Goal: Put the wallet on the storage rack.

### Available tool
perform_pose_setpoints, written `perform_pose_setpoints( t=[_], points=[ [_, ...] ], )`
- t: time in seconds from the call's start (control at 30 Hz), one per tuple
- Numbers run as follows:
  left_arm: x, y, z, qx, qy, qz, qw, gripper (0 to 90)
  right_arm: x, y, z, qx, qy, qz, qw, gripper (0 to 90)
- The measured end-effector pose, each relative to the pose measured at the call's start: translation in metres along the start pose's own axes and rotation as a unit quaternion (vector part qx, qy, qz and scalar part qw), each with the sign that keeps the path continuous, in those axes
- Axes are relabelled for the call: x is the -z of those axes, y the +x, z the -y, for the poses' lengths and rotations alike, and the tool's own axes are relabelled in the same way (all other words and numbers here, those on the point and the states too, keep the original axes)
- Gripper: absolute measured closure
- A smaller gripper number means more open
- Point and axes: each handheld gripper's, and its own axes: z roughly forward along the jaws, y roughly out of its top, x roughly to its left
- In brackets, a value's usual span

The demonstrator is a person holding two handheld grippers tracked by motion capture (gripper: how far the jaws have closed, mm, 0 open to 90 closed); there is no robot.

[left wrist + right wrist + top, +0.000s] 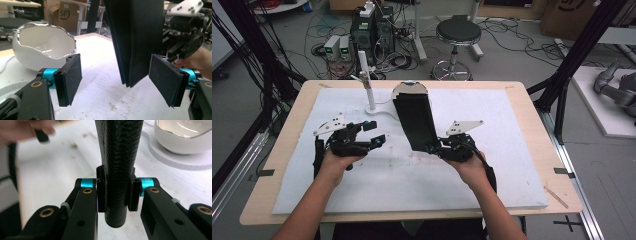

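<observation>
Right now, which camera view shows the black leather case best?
The high view: the black leather case appears whole, tilted up from the right tool toward the white bowl. The right gripper view shows its grained edge clamped between pads; the left gripper view shows its hanging lower end.

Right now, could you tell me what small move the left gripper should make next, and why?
Probably ease the left gripper forward and close on the black leather pouch: its fingers stand open, apart from the pouch, which the right gripper alone clamps.
</observation>
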Motion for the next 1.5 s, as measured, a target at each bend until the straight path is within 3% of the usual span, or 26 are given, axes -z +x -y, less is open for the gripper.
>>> perform_pose_setpoints(
  t=[0.07,0.2,0.37,0.47,0.67,0.77,0.9,0.93,1.0,1.03,1.13,1.33,1.5],
  points=[
    [0.001,0.001,-0.001,-0.002,-0.004,-0.002,1.0000,25.9,-0.002,0.000,0.001,0.006,0.017,0.002,0.9998,76.2],
    [0.001,0.000,-0.001,0.000,-0.012,0.005,0.9999,24.5,-0.005,-0.001,0.002,0.016,0.033,-0.020,0.9991,76.2],
    [0.000,-0.001,-0.002,-0.001,-0.016,0.014,0.9998,22.8,-0.009,0.002,0.001,0.039,0.032,-0.043,0.9978,76.2],
    [0.000,-0.001,-0.002,0.001,-0.015,0.023,0.9996,21.7,-0.008,0.003,0.001,0.031,0.035,-0.058,0.9972,76.1],
    [-0.010,-0.006,0.000,0.013,-0.014,0.064,0.9978,18.2,-0.011,0.006,0.000,0.045,0.022,-0.110,0.9926,76.2],
    [-0.016,-0.011,0.001,0.012,-0.012,0.085,0.9963,18.1,-0.014,0.009,0.000,0.048,0.013,-0.141,0.9887,76.2],
    [-0.025,-0.019,0.003,0.000,0.000,0.127,0.9919,18.8,-0.019,0.013,0.000,0.056,0.017,-0.166,0.9845,76.2],
    [-0.026,-0.021,0.004,-0.011,0.005,0.141,0.9899,22.9,-0.020,0.014,0.000,0.058,0.020,-0.164,0.9845,76.2],
    [-0.027,-0.027,0.004,-0.047,0.020,0.130,0.9902,44.7,-0.025,0.015,0.001,0.059,0.036,-0.158,0.9851,76.0],
    [-0.026,-0.027,0.003,-0.051,0.021,0.130,0.9900,57.1,-0.026,0.015,0.002,0.058,0.039,-0.153,0.9858,75.9],
    [-0.025,-0.028,0.003,-0.053,0.024,0.134,0.9893,69.7,-0.026,0.010,0.004,0.048,0.036,-0.143,0.9880,74.6],
    [-0.025,-0.031,0.000,-0.065,0.034,0.120,0.9900,74.8,-0.021,0.002,0.004,0.015,0.014,-0.120,0.9925,47.2],
    [-0.025,-0.029,0.002,-0.061,0.047,0.137,0.9875,74.8,-0.007,-0.003,0.002,0.007,-0.034,-0.128,0.9912,42.0]
  ],
)
